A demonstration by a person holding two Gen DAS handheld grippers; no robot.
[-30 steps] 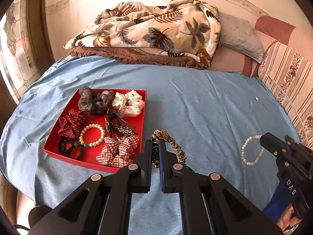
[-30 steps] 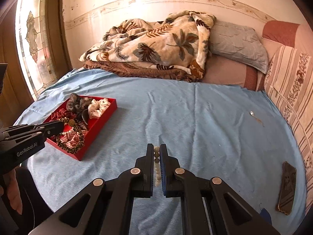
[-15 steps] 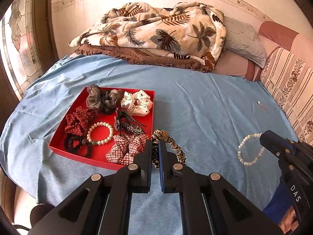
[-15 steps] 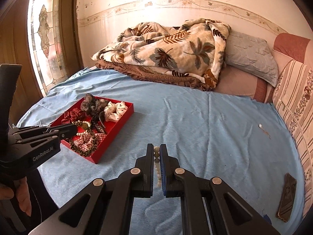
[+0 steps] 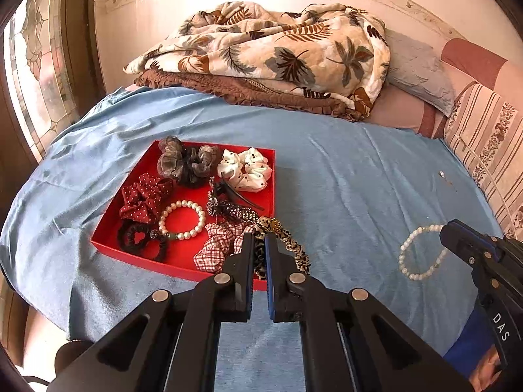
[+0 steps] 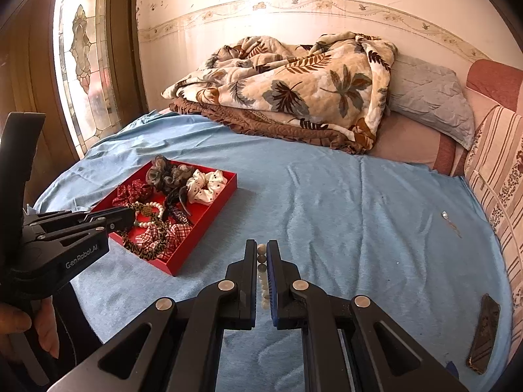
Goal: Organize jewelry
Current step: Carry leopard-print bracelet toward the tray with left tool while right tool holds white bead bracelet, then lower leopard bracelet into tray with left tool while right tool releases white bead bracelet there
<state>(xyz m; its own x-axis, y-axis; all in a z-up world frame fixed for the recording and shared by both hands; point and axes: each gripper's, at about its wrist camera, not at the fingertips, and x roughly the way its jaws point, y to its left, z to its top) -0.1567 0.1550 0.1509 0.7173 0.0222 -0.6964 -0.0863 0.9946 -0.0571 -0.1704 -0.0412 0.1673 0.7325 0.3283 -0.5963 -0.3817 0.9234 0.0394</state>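
Left wrist view: both grippers clamp jewelry above the blue bedsheet (image 5: 343, 179).
The left gripper (image 5: 259, 245) pinches a leopard-print band (image 5: 291, 245) at the red tray's (image 5: 108, 245) near right corner; the right gripper (image 6: 261, 254) grips a pearl bracelet (image 5: 418, 254), hanging well right of the tray.

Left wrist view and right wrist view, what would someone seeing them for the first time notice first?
Most striking is the shallow red tray on the blue bedsheet, crowded with fabric scrunchies and a white pearl bracelet. The left claw is shut on a leopard-print fabric hairband at the tray's near edge. To the right, the right claw holds a second white pearl bracelet above the sheet.
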